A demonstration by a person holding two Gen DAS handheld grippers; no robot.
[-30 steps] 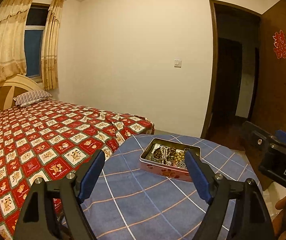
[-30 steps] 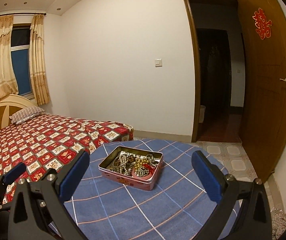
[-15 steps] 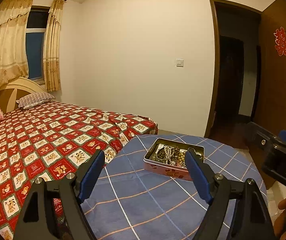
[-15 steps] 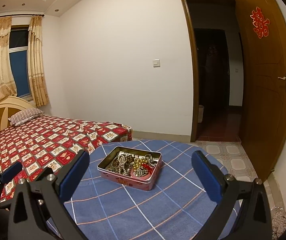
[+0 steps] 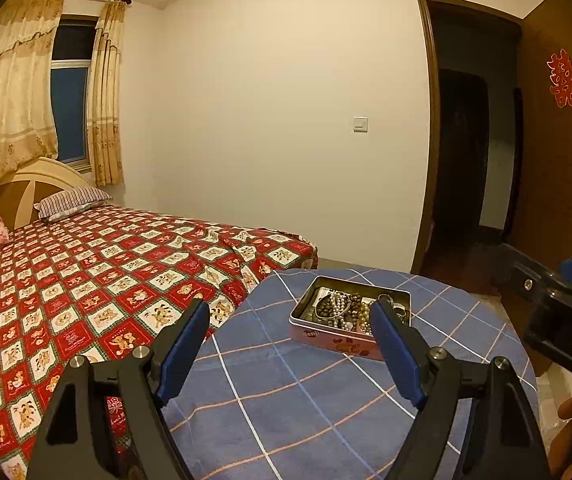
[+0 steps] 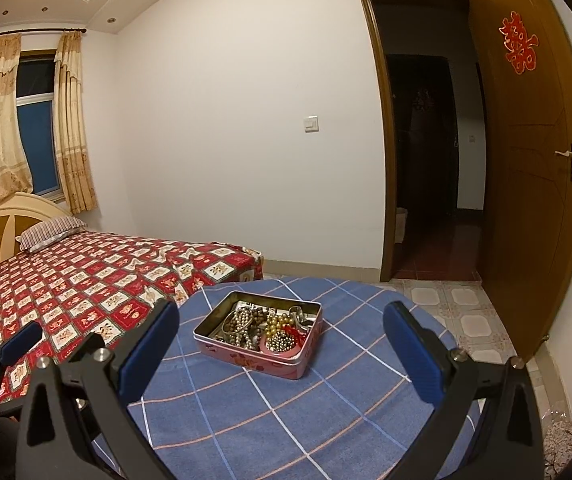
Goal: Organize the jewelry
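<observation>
An open pink tin (image 5: pixel 338 338) (image 6: pixel 286 360) full of bead bracelets and necklaces (image 6: pixel 265 326) stands on a round table with a blue checked cloth (image 5: pixel 286 400) (image 6: pixel 269 420). My left gripper (image 5: pixel 290 340) is open and empty, held above the table short of the tin. My right gripper (image 6: pixel 281 340) is open and empty, also short of the tin and facing it. The right gripper's body shows at the right edge of the left wrist view (image 5: pixel 558 312). The left gripper shows at the lower left of the right wrist view (image 6: pixel 1 356).
A bed with a red patterned cover (image 5: pixel 85 280) (image 6: pixel 85 280) touches the table's left side. A wooden door (image 6: pixel 534 200) stands open beside a dark doorway (image 6: pixel 426 160) on the right. Tiled floor (image 6: pixel 458 304) lies beyond the table.
Both views have shifted slightly: the tin sits a little further right in the left wrist view and a little further left in the right wrist view. Both grippers stay open.
</observation>
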